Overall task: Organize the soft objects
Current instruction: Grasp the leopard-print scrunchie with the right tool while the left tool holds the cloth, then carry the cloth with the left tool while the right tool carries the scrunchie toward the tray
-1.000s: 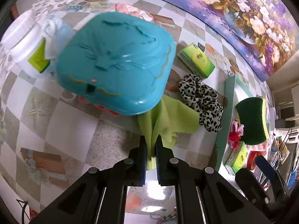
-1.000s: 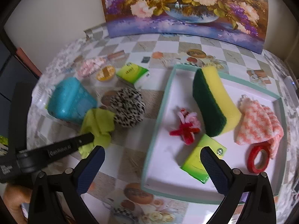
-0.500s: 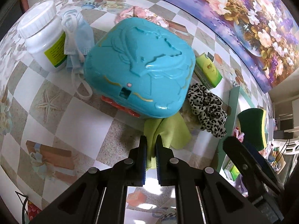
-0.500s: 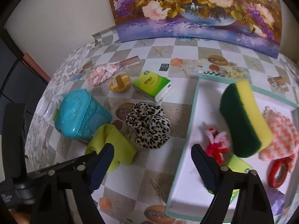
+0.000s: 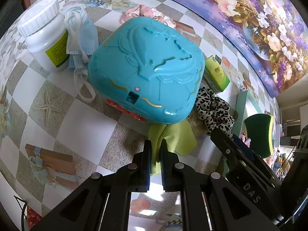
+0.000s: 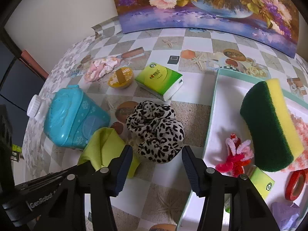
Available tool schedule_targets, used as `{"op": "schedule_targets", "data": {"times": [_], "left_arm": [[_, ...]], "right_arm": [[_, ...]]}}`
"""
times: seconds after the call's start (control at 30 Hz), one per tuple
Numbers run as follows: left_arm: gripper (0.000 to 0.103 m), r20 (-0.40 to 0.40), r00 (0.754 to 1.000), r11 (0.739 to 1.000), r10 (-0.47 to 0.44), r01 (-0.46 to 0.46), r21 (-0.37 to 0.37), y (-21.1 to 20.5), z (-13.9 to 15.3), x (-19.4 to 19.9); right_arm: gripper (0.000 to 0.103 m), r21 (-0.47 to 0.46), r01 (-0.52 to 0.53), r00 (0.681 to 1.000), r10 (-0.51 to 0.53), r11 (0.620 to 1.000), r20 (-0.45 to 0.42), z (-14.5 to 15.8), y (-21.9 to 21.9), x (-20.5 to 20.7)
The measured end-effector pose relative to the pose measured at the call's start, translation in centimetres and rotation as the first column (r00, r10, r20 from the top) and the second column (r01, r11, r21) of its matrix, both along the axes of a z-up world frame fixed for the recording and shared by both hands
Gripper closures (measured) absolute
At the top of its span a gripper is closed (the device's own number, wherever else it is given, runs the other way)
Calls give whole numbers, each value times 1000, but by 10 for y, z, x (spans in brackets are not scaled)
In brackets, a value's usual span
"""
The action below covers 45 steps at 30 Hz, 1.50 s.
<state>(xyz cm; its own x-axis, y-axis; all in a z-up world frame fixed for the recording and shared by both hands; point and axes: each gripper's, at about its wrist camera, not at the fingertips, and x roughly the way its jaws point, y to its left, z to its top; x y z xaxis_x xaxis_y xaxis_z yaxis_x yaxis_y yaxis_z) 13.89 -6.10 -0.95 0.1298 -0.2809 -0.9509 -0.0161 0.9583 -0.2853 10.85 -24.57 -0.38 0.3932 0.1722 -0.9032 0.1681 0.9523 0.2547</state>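
My left gripper (image 5: 156, 150) is shut on a corner of the lime-green cloth (image 5: 177, 138), whose far end lies tucked against the teal plastic box (image 5: 148, 67). The same cloth (image 6: 104, 146) shows in the right wrist view beside the leopard-print scrunchie (image 6: 156, 127). My right gripper (image 6: 156, 149) points down over that scrunchie. Its jaws are closing, with the scrunchie's near edge between the fingertips and the pads apart from it. The white tray (image 6: 213, 100) on the right holds a green-and-yellow sponge (image 6: 269, 127), a pink knitted cloth (image 6: 300, 134) and a red-pink fuzzy ornament (image 6: 236, 154).
A white jar (image 5: 44, 34) and a blue face mask (image 5: 80, 38) lie behind the teal box. A green tissue pack (image 6: 159, 82), a yellow round lid (image 6: 121, 78) and a pink scrunchie (image 6: 102, 69) sit farther back. A red tape roll (image 6: 296, 182) is in the tray. A flower painting (image 6: 211, 3) leans at the back.
My right gripper has moved left from above the tray to the leopard scrunchie and lower, and its jaws have narrowed. The left gripper stays shut on the green cloth.
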Motion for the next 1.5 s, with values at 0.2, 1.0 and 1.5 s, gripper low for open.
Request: {"op": "schedule_targets", "data": {"times": [0.2, 1.0, 1.5], "left_arm": [[94, -2, 1000, 1000, -2, 2, 7, -2, -2, 2], [94, -21, 1000, 1000, -5, 5, 30, -10, -12, 8], [95, 82, 996, 999, -36, 38, -16, -27, 21, 9]], "right_arm": [[47, 36, 19, 1000, -19, 999, -6, -8, -5, 5], [76, 80, 52, 999, -52, 995, 6, -6, -12, 3], [77, 69, 85, 993, -90, 994, 77, 34, -28, -16]]}}
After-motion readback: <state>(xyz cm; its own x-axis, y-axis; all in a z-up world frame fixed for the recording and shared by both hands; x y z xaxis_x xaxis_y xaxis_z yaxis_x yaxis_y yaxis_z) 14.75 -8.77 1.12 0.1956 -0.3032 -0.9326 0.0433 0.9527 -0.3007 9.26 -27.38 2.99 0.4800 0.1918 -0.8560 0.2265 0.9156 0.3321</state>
